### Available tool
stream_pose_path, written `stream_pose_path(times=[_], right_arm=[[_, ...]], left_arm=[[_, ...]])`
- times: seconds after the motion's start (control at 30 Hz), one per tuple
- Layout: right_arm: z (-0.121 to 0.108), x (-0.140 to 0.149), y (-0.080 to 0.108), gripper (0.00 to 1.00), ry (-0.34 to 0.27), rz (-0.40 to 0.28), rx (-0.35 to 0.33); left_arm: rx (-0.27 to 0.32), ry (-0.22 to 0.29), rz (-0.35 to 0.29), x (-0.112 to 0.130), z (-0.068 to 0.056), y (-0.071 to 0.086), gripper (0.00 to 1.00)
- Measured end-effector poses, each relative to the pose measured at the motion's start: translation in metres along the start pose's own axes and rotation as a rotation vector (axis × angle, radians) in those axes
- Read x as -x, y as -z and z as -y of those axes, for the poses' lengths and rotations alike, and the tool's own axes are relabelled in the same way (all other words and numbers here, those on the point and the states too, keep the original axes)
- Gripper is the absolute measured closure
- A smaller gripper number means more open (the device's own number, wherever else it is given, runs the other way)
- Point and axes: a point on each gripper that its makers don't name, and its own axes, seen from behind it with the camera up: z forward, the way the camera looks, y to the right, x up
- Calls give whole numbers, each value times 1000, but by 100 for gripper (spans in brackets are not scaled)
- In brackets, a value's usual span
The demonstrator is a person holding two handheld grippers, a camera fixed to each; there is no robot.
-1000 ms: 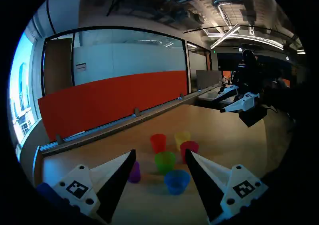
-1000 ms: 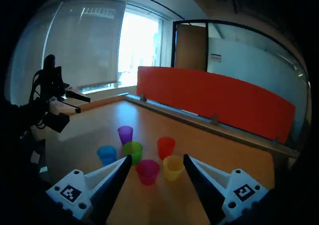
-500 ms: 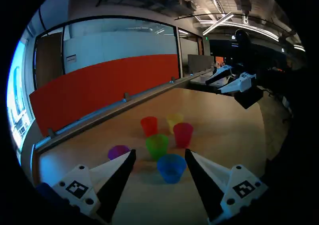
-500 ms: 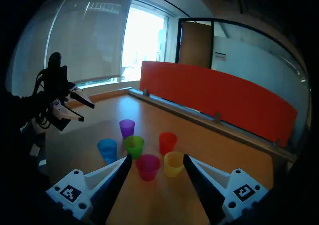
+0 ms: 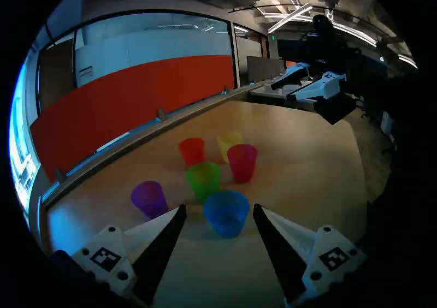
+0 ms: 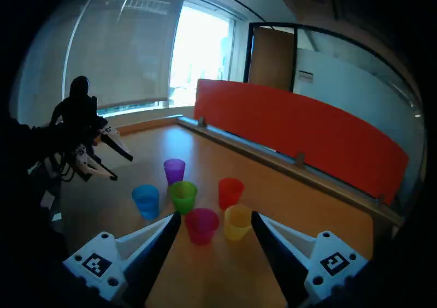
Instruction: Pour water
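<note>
Left claw spread and empty, the blue cup just ahead between its fingers. Right claw likewise spread, facing the magenta cup and yellow cup. Beyond stand the green cup, purple cup and red cup — all upright, clustered on the table. Pouring judged not begun: nothing grasped — no water discernible in any cup.

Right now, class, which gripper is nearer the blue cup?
Left. The left gripper has the blue cup just ahead of its open fingers. The right gripper faces the pink cup; the blue cup stands farther off, leftward in its view.
</note>
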Motion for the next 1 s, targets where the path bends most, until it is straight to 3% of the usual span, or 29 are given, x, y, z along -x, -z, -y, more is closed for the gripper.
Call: stream_pose_path(times=[0.47,1.0], right_arm=[[1,3,-6,0,40,13,2],[-6,10,-15,0,25,26,3]], left_arm=[[54,-11,74,29,-11,-23,9],[67,2,122,51,-11,-54,9]])
